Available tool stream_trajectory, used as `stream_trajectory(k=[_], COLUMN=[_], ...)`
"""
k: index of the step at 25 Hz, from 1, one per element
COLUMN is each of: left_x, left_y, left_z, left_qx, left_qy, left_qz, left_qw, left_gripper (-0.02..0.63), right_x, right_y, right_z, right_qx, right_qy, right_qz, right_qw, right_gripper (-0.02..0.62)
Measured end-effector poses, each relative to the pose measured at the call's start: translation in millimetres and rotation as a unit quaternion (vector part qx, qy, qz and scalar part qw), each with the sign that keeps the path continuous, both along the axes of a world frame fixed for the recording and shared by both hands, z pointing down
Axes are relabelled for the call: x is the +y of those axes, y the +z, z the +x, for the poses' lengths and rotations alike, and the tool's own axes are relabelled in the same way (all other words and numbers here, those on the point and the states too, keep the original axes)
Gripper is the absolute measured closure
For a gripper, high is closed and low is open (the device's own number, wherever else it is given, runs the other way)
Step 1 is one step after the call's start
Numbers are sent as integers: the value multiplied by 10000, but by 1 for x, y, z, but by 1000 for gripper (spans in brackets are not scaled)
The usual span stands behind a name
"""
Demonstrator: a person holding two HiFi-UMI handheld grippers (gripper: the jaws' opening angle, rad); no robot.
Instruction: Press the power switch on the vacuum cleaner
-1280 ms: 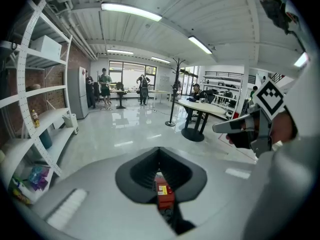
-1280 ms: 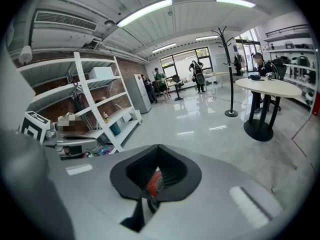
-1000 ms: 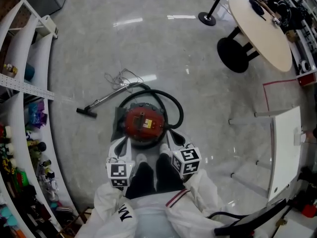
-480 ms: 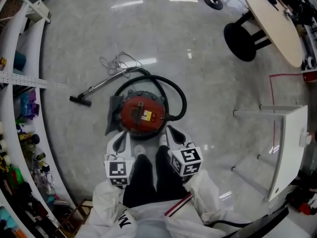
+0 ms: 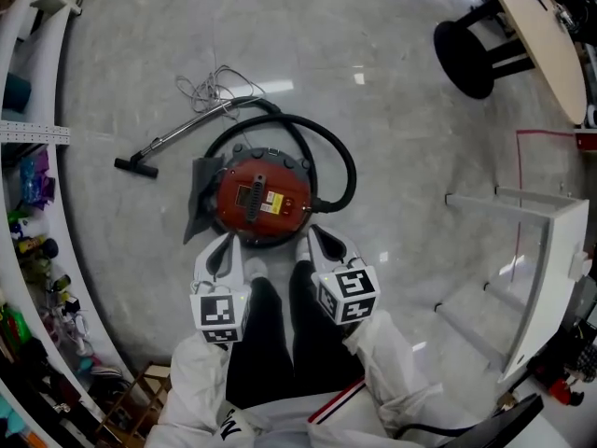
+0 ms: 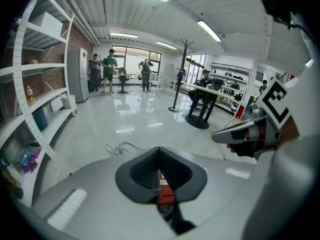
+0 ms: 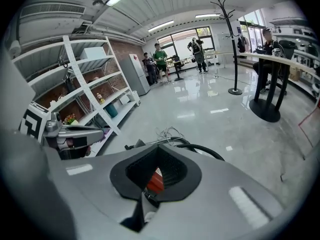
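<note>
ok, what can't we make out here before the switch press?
Power switch: in the head view, too small to pick out on top of the vacuum cleaner.
Vacuum cleaner, both gripper views: the shut jaws hide all but a red sliver.
Table: cut off by the head view's right edge.

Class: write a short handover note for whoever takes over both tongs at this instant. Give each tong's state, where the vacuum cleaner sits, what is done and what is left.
Left tongs: shut, empty, at the near left edge of the vacuum cleaner.
Right tongs: shut, empty, at its near right edge, beside the hose.
Vacuum cleaner: red round canister on the floor in front of the person's feet. The hose loops round its far side to the wand, which lies to the left.
Done: both tongs are at the cleaner; neither appears to touch its top.
Left: find the power switch on top (not clear from here) and press it.
</note>
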State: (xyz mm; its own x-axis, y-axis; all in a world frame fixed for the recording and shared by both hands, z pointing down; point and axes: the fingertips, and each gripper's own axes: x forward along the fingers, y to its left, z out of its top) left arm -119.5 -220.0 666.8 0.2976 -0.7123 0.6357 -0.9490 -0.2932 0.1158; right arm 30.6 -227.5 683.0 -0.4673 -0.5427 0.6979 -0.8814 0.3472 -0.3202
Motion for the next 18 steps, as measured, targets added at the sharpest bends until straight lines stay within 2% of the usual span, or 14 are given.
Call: stream_trajectory(k=[18], left_x=[-9], left_y=[65], left_z=[-5], left_qx=[-42], left_qy=[-126], left_qz=[-268], left_qw=[9996], left_gripper=[606], right_x=[4], right_y=[72], right_z=[-12], right_qx=[107], right_qy=[-260], right_qz=[-372], right_qw=[9989], right_gripper=[595])
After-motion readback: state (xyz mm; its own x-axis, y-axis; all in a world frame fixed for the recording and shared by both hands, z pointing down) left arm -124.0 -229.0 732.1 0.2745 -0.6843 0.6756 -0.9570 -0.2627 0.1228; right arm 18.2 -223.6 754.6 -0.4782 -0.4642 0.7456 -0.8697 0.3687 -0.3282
